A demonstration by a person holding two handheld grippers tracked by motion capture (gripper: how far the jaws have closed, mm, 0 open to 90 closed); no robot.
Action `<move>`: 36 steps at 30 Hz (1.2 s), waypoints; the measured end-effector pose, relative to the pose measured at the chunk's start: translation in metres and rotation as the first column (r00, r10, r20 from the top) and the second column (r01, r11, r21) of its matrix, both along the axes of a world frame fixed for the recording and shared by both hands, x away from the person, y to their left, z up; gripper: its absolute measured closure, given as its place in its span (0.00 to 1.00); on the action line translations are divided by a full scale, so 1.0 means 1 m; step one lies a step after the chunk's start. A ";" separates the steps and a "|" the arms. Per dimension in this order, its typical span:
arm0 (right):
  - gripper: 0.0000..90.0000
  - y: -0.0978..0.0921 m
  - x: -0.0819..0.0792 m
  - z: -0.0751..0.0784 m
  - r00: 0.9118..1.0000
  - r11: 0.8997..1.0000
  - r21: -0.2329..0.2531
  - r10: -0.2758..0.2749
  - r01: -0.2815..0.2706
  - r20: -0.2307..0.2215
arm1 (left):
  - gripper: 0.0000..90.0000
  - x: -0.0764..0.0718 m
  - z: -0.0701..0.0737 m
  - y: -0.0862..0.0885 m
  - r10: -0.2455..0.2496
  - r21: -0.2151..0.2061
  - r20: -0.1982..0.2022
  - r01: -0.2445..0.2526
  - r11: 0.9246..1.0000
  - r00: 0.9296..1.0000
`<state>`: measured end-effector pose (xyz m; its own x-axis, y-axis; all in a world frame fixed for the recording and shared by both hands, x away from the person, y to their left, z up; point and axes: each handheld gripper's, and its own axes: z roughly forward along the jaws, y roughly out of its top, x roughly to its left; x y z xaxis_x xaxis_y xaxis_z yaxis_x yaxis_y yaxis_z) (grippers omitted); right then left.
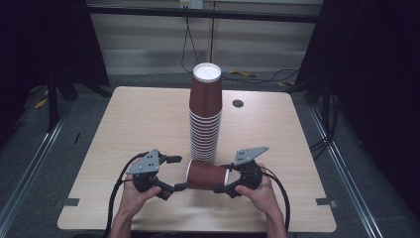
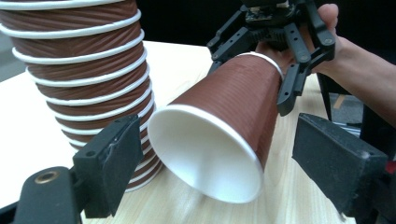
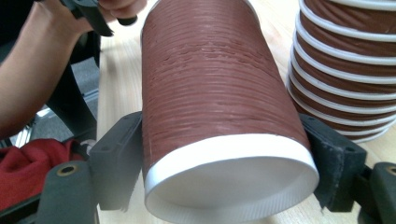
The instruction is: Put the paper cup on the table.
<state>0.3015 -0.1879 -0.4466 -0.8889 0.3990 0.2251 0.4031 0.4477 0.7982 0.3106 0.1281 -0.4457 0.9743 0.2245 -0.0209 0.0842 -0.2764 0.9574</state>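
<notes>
Wooden table (image 1: 133,124); sideways cup (image 1: 207,175) in right gripper (image 1: 225,181), base apparently hidden.

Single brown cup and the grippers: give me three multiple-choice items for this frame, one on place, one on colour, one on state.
1. Where is the single cup?
A. on top of the stack
B. on its side in front of the stack
C. on the floor

2. Its rim colour?
A. white
B. blue
C. black

3. How is the left gripper?
A. shut on the cup
B. open near the cup's mouth
C. shut on the stack

Key: 1 B, it lies between both grippers; 2 A, white edge at both ends; 3 B, the jaws stand apart, while the right gripper clamps the cup.
</notes>
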 end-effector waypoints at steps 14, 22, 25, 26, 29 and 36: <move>0.25 -0.002 -0.004 -0.009 0.999 0.992 0.127 0.006 -0.011 0.040 | 0.17 -0.005 -0.006 0.001 -0.005 -0.061 0.002 0.005 0.998 1.000; 0.25 -0.005 -0.007 -0.016 0.999 0.980 0.200 0.008 -0.018 0.051 | 0.17 -0.007 -0.008 -0.002 -0.014 -0.080 0.000 0.013 0.997 1.000; 0.25 -0.005 -0.007 -0.016 0.998 0.976 0.217 0.004 -0.016 0.057 | 0.17 -0.007 -0.010 -0.003 -0.018 -0.088 -0.008 0.017 0.996 1.000; 0.25 -0.004 -0.007 -0.016 0.998 0.974 0.225 0.005 -0.018 0.058 | 0.17 -0.007 -0.011 -0.003 -0.015 -0.085 -0.010 0.014 0.996 1.000; 0.25 -0.004 -0.008 -0.016 0.998 0.970 0.240 0.016 -0.030 0.059 | 0.17 -0.005 -0.014 -0.003 0.002 -0.087 -0.019 -0.003 0.996 1.000; 0.25 -0.001 -0.008 -0.017 0.997 0.968 0.245 0.043 -0.058 0.067 | 0.05 0.000 -0.017 -0.008 -0.003 -0.084 -0.042 -0.001 0.996 0.999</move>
